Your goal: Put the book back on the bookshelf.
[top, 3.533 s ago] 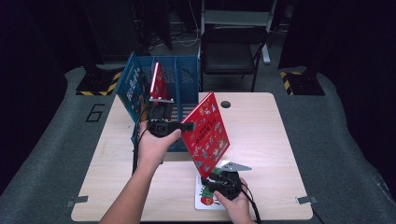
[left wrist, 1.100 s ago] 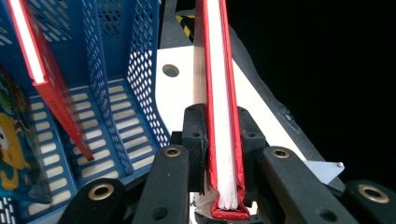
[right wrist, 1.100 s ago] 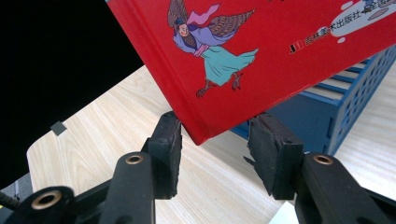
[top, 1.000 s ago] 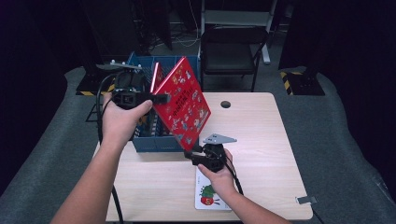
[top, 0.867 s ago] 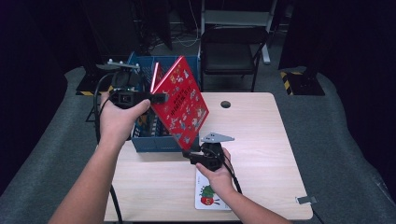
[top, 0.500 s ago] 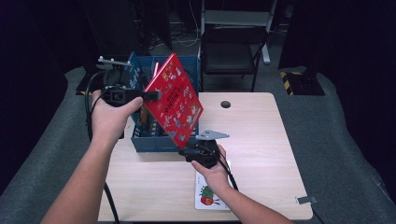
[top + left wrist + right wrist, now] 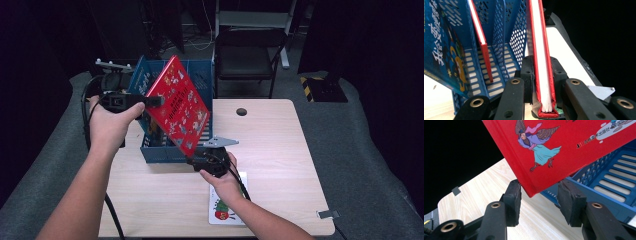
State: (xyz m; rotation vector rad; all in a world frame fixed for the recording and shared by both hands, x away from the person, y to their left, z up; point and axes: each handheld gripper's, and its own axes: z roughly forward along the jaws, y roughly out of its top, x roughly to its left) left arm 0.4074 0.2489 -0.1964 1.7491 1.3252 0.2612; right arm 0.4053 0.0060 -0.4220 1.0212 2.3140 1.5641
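Observation:
A red picture book (image 7: 180, 107) hangs tilted above a blue slotted rack (image 7: 165, 154) at the table's back left. My left gripper (image 7: 152, 100) is shut on its upper edge; the left gripper view shows the pads (image 7: 527, 75) pressing both covers of the red book (image 7: 541, 57). My right gripper (image 7: 195, 156) sits just below the book's lower corner. In the right gripper view that corner (image 7: 531, 191) lies between the jaws of the open right gripper (image 7: 540, 197), with the right pad (image 7: 570, 201) standing apart from it.
The rack (image 7: 496, 37) holds a thin red book (image 7: 482, 47) in one slot and a blue book (image 7: 439, 45) at its left. A white caterpillar book (image 7: 225, 212) lies flat near the table's (image 7: 280, 150) front edge. A black chair (image 7: 250, 55) stands behind the table.
My left gripper has carried the red book to the left and back, over the rack. The right gripper has followed to the left, staying under the book's lower corner.

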